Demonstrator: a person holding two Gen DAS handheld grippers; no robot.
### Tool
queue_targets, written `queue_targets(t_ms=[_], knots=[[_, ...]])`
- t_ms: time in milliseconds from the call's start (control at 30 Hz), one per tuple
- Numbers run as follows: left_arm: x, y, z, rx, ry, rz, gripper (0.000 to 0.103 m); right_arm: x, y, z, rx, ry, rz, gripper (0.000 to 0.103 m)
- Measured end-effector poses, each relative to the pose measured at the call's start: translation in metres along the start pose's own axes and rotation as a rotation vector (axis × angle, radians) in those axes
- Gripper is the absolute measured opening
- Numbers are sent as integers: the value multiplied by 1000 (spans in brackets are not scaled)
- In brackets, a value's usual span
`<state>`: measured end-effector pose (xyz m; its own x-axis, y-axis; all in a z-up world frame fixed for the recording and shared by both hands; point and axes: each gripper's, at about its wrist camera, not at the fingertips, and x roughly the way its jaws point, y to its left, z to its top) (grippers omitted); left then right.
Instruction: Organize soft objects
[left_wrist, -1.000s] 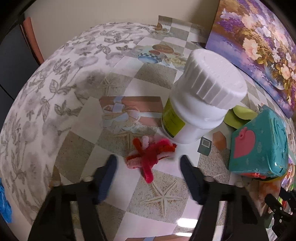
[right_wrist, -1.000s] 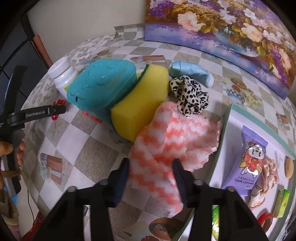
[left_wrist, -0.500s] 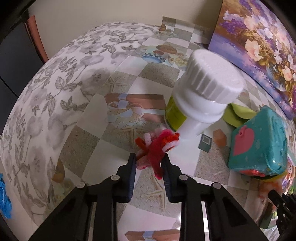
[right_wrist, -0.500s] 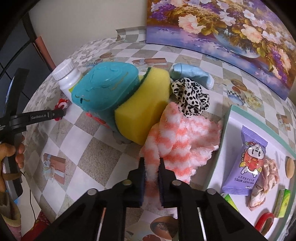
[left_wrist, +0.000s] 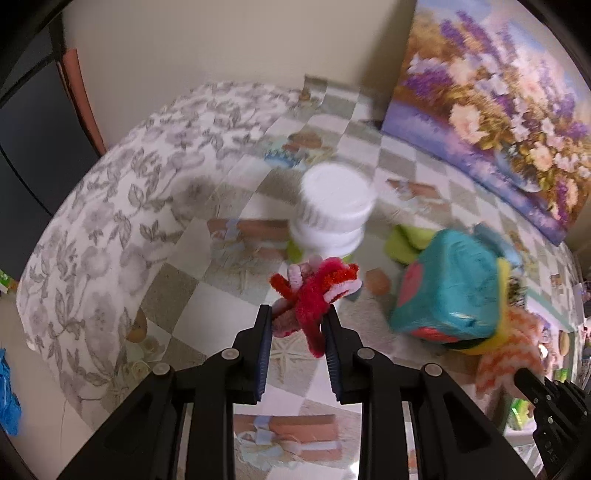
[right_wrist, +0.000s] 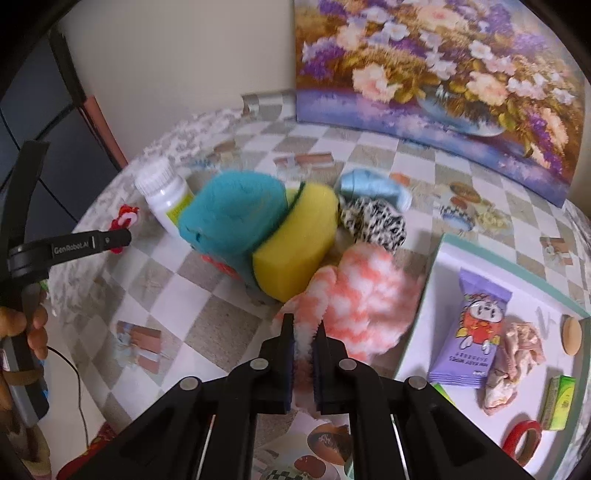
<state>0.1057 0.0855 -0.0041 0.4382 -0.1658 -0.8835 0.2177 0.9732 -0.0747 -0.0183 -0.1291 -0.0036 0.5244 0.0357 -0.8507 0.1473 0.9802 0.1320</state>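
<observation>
My left gripper is shut on a red and pink fuzzy pipe-cleaner bundle and holds it above the checked tablecloth, in front of a white bottle. My right gripper is shut on a fold of an orange and white zigzag cloth, whose far part lies against the tray's edge. Behind the cloth sit a yellow sponge, a teal soft cube, a leopard-print scrunchie and a pale blue soft item.
A white tray with a teal rim at the right holds a purple wipes pack, a crumpled pink rag and small items. A flower painting leans on the wall behind. A person's hand holds the left gripper's handle.
Both grippers closed from open, the left on the pipe-cleaner bundle and the right on the zigzag cloth. Both then rose, lifting the bundle off the table and pulling up the cloth's near fold.
</observation>
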Motion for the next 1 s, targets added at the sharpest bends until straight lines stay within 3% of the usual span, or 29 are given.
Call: queue_targets(t_ms=[500, 800, 1000], knots=[[-68, -85, 8, 125, -117, -82, 28, -52, -25, 1, 90, -143, 42, 8], [-87, -153, 2, 237, -146, -145, 28, -94, -45, 3, 133, -261, -23, 8], [-107, -191, 1, 288, -184, -210, 28, -131, -79, 0, 221, -366, -88, 8]])
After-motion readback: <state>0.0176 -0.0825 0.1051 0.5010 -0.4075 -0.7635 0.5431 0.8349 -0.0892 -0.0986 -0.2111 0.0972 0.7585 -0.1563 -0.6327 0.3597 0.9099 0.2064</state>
